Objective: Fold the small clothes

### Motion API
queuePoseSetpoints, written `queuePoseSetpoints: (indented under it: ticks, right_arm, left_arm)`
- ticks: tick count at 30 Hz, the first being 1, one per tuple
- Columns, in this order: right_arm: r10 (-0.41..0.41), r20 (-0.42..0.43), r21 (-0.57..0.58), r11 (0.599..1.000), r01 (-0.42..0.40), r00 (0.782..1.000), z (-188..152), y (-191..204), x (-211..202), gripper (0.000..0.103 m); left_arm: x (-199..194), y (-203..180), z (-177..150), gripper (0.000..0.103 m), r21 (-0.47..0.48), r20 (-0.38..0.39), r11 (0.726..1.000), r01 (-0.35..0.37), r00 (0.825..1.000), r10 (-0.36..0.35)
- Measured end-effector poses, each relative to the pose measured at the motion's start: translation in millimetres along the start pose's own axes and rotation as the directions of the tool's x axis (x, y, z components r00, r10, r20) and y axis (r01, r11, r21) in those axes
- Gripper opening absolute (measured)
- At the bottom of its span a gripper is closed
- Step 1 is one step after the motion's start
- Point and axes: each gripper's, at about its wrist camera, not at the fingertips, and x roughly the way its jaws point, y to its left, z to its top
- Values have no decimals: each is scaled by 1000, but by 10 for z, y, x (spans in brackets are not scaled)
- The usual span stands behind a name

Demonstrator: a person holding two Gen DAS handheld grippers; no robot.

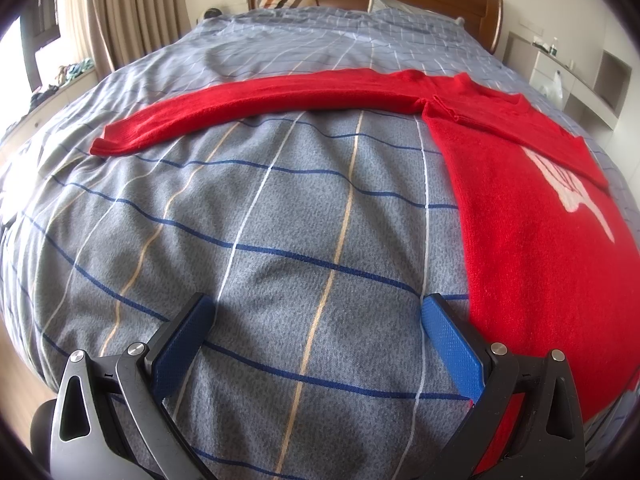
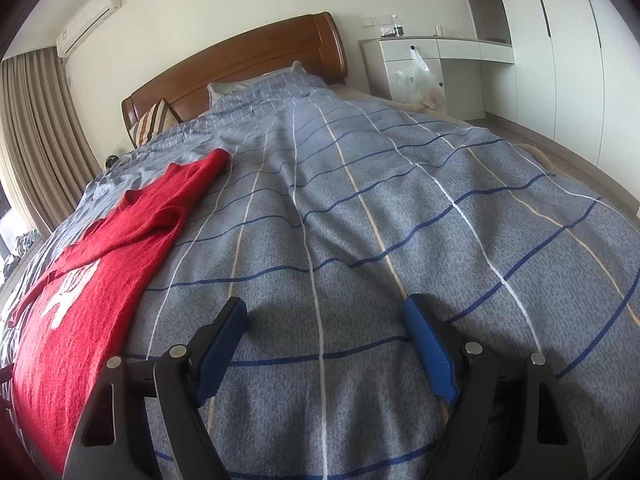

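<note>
Apparently folding has barely begun: the red sweater lies flat on the bed, one sleeve stretched leftward. Both the left gripper and right gripper hover with jaws released and empty; next, the left should probably pinch that cuff and carry it across.

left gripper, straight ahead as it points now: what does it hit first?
Likely bare checked duvet. Beyond that, the red sweater's outstretched sleeve crosses its line. The left gripper is open, holding nothing; depth is uncertain.
</note>
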Motion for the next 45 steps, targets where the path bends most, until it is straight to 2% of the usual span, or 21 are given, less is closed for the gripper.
queuePoseSetpoints:
  ticks: [13,15,16,19,22,24,26,29,32,35,38,40,41,43,45]
  right_arm:
    - [2,2,1,1000,-2,1000,1,-5,4,80]
    - [1,1,0,1000,-1,1000,1,-6,6,80]
    - [0,1,0,1000,0,1000,0,-5,4,80]
    - [2,3,0,1000,-2,1000,0,-5,3,80]
    - [1,5,-3,1000,-1,1000,-1,-3,2,81]
    - [3,6,-6,1000,-3,1000,2,-4,7,82]
    - [6,8,-7,1000,-6,1000,3,-4,7,82]
    - [8,12,-8,1000,-8,1000,-4,-6,-3,82]
    - [7,12,-9,1000,-7,1000,-1,-13,-1,82]
    - [7,11,-8,1000,-7,1000,-4,-5,-1,83]
    - [7,11,-9,1000,-7,1000,-5,-4,0,83]
    - [7,11,-9,1000,-7,1000,-4,-6,1,83]
    - [7,11,-9,1000,-7,1000,-5,-4,1,83]
    - [8,12,-8,1000,-8,1000,-5,-4,1,83]
    - [7,12,-9,1000,-7,1000,-3,-5,3,83]
  left_arm:
    - [-28,-11,8,103,2,2,1000,-1,1000,1]
    - [-72,32,69,102,-6,-31,999,40,999,-40]
    - [-115,103,138,102,-30,-34,995,95,995,-96]
    - [-201,527,428,102,-179,9,954,239,970,-242]
    - [-77,1130,725,102,-347,28,887,305,949,-315]
    - [58,1510,870,102,-432,26,853,293,949,-313]
    - [218,1852,991,102,-490,-6,840,231,963,-268]
    - [418,2182,1150,101,-522,-51,839,151,977,-207]
    - [611,2335,1290,98,-523,-77,846,104,983,-168]
    - [805,2405,1399,79,-544,-92,832,108,978,-188]
    - [907,2379,1475,50,-534,-99,839,107,977,-187]
    - [937,2343,1504,3,-519,-111,851,82,980,-162]
    - [897,2367,1495,3,-526,-105,848,67,984,-143]
    - [806,2417,1518,2,-555,-67,828,83,987,-145]
    - [633,2348,1620,2,-537,-27,839,90,992,-124]
